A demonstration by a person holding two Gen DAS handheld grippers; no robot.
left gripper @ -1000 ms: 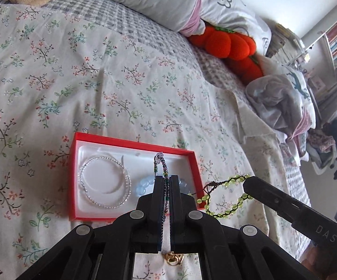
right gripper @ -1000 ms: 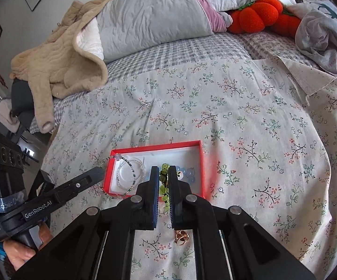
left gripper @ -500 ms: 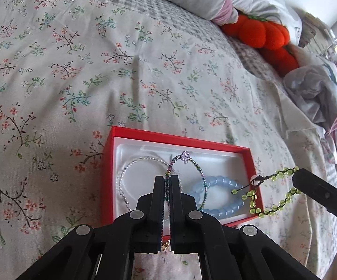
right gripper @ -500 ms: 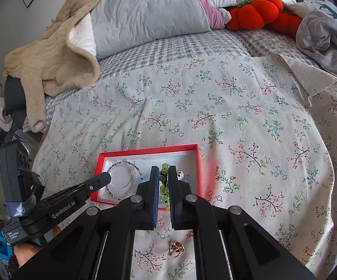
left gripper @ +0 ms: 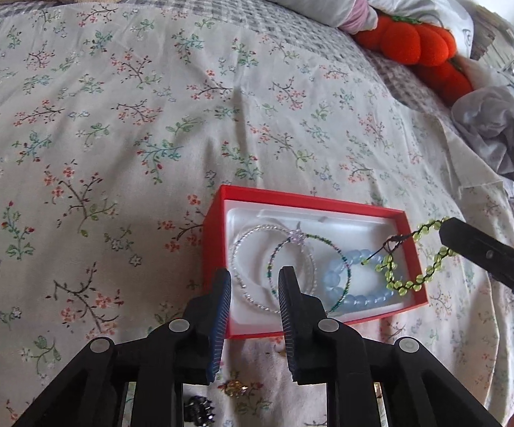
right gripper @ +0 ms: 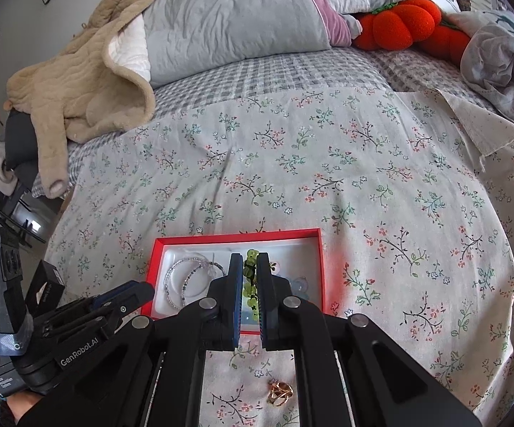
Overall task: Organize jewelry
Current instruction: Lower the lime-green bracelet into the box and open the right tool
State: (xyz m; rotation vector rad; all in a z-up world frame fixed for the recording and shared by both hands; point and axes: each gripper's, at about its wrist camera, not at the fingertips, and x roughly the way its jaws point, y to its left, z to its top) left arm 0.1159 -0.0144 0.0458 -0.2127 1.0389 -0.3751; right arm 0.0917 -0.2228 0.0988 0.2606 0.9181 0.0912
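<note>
Green beaded bracelet [left gripper: 404,277], dark cord, dangling.

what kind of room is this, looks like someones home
Most likely a bedroom in a home: the work surface is a bed with a floral sheet, a grey pillow lies at its head beside an orange plush pumpkin, and a beige fleece jacket is tossed on it.

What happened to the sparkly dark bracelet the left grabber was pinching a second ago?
The left gripper opened and let go of the dark multicoloured beaded bracelet, which now lies in the red box across the clear bead bangle and blue bead bracelet. The right gripper still pinches the green beaded bracelet above the box.
</note>
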